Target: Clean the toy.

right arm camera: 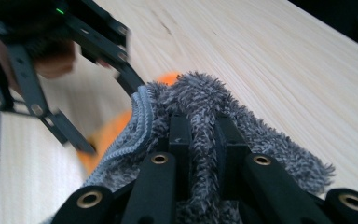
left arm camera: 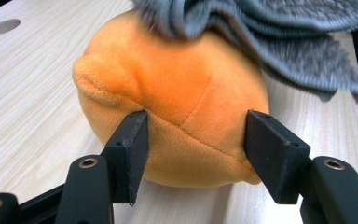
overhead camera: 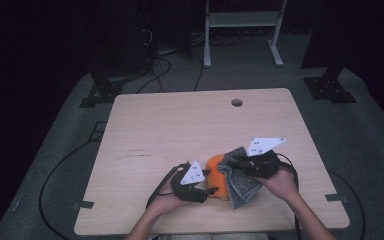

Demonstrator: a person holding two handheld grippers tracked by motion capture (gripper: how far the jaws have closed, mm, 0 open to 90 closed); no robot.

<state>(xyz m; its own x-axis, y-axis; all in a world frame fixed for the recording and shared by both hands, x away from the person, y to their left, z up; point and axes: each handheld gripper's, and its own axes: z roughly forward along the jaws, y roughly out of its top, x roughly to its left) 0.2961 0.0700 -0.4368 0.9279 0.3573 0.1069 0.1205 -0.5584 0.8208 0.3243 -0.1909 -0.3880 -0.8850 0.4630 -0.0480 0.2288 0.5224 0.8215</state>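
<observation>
Near the front edge of the pale wooden counter (overhead camera: pixel 180 125) sits a round orange plush toy (left arm camera: pixel 172 112), the landmark for everything else. Its short velvety nap, faint seams and squashed bulge suggest something light and soft that dents under pressure, so the best hold is probably low on its sides, where it is widest. The left gripper (left arm camera: pixel 196 158) does just that: its black fingers (left arm camera: pixel 130 154) straddle the toy's lower half, resting against the fabric on both sides. Draped over the toy's top and far side is a shaggy grey cloth (right arm camera: pixel 205 107), limp and fluffy. The right gripper (right arm camera: pixel 200 149), beside the toy, pinches a fold of that cloth tightly between closed fingers.
</observation>
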